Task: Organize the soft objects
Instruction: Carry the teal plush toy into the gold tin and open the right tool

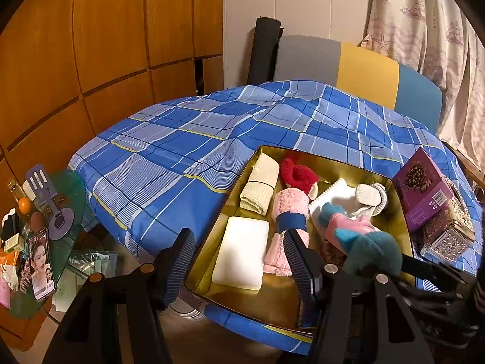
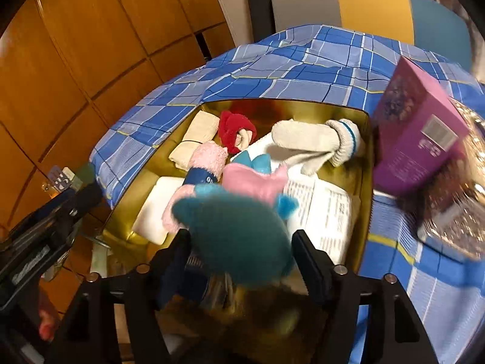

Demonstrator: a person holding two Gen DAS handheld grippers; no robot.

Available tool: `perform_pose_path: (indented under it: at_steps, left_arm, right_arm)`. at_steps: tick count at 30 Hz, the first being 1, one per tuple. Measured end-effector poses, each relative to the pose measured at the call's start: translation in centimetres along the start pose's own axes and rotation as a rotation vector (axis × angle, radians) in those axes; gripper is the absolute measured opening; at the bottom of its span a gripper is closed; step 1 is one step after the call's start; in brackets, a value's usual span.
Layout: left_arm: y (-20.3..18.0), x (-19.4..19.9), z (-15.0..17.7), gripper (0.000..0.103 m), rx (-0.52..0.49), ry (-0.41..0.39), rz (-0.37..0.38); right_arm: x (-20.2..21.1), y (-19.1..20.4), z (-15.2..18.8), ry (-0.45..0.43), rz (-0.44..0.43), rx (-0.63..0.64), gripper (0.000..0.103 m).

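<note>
Gold tray (image 1: 303, 156) mostly packed with soft stuff; right gripper (image 2: 241, 256) clamping teal plush (image 2: 233, 236) over it, left gripper (image 1: 239, 261) wide open, empty

warm dim indoor light, fisheye-bent edges, right view motion-blurred

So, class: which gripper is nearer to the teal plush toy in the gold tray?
Right. The right gripper has the teal plush toy between its fingers, over the gold tray. The left gripper is open to the toy's left, near the white pad.
</note>
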State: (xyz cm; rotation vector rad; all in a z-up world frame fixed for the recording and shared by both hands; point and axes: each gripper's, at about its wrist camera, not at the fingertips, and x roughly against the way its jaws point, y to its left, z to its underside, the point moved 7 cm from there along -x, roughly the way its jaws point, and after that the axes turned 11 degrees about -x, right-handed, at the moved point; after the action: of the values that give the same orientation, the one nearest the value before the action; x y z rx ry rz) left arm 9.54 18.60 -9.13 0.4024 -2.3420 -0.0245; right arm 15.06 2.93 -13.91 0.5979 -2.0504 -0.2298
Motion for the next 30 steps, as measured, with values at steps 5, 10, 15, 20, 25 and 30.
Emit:
perform_pose_path:
  at_steps: [5, 10, 15, 20, 25, 30]
  left_arm:
    - [-0.1, 0.5, -0.2, 0.062, -0.005, -0.014, -0.022]
    - [-0.5, 0.2, 0.0, 0.062, -0.023, 0.033, -0.021]
    - [-1.3, 0.2, 0.3, 0.062, -0.064, 0.068, -0.012]
    - [-1.8, 0.3, 0.6, 0.062, -0.098, 0.104, 0.005]
    - [-2.8, 1.0, 0.9, 0.062, -0.110, 0.113, 0.014]
    - [-3.4, 2.2, 0.8, 0.062, -0.102, 0.108, 0.030]
  right_arm:
    - [1.9, -0.8, 0.3, -0.025, -0.028, -0.057, 0.071]
    - [1.1, 0.4, -0.7, -0.032, 0.007, 0.029, 0.035]
    - [-1.1, 1.4, -2.0, -0.022, 0.016, 0.045, 0.034]
    - [0.8, 0.7, -1.2, -0.022, -0.021, -0.036, 0.052]
    - [4.7, -0.9, -0.9, -0.102, 0.061, -0.050, 0.066]
    - [8.5, -1.8, -1.0, -0.190, 0.141, -0.054, 0.079]
